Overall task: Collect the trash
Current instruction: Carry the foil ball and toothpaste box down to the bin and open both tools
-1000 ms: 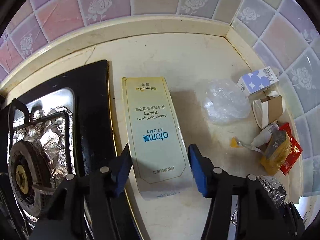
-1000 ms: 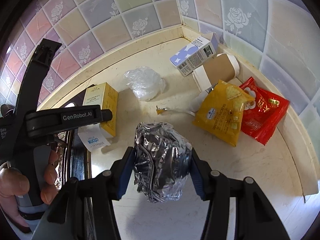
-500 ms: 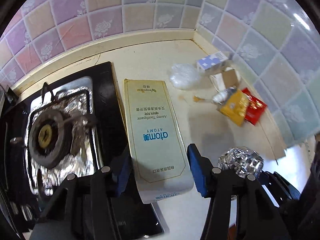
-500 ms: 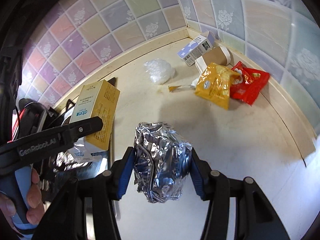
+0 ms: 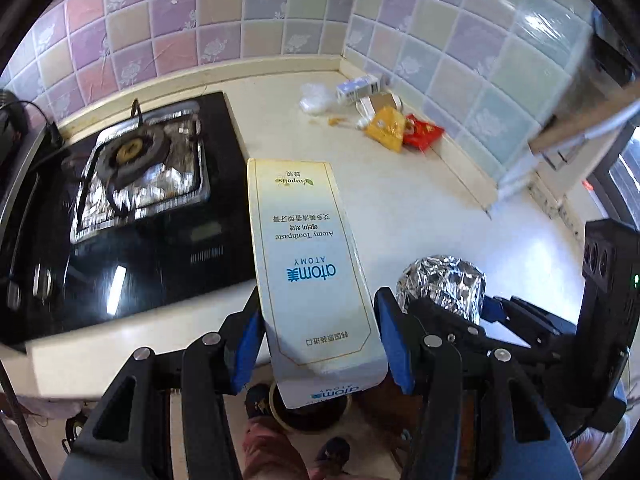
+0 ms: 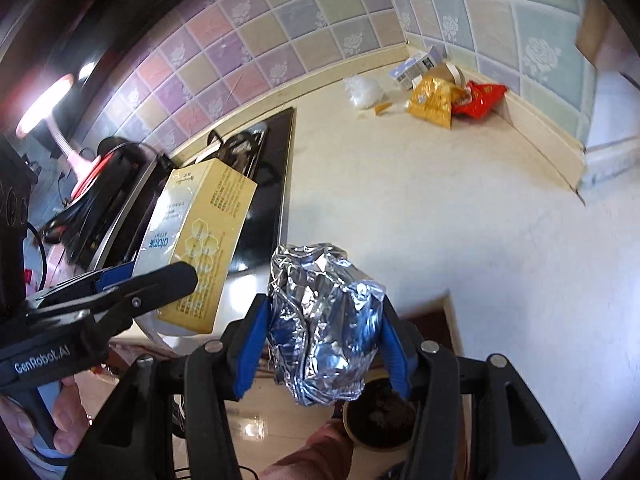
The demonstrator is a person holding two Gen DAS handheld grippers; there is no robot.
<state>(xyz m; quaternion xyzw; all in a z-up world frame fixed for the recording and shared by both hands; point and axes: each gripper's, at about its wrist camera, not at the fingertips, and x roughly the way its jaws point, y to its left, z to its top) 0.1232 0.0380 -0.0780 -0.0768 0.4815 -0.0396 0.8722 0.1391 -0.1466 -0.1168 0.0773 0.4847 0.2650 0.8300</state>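
My left gripper (image 5: pixel 320 348) is shut on a long cream Atomy toothpaste box (image 5: pixel 308 256) and holds it in the air past the counter's front edge. The box also shows in the right wrist view (image 6: pixel 200 240). My right gripper (image 6: pixel 322 344) is shut on a crumpled ball of aluminium foil (image 6: pixel 324 320), also lifted beyond the counter edge; the foil shows in the left wrist view (image 5: pixel 444 284). More trash lies in the far counter corner: a yellow packet (image 5: pixel 386 132), a red packet (image 5: pixel 422 136), a clear plastic bag (image 5: pixel 316 98), a blue-and-white carton (image 5: pixel 356 88).
A black gas hob (image 5: pixel 132 184) with a foil-lined burner takes the counter's left part. The cream counter (image 5: pixel 420 208) meets tiled walls at back and right. Below the counter edge a dark round container (image 6: pixel 380 416) stands on the floor.
Both grippers have pulled back and up from the counter with the box and foil still held. The corner trash now looks farther away, and the floor below has come into view.
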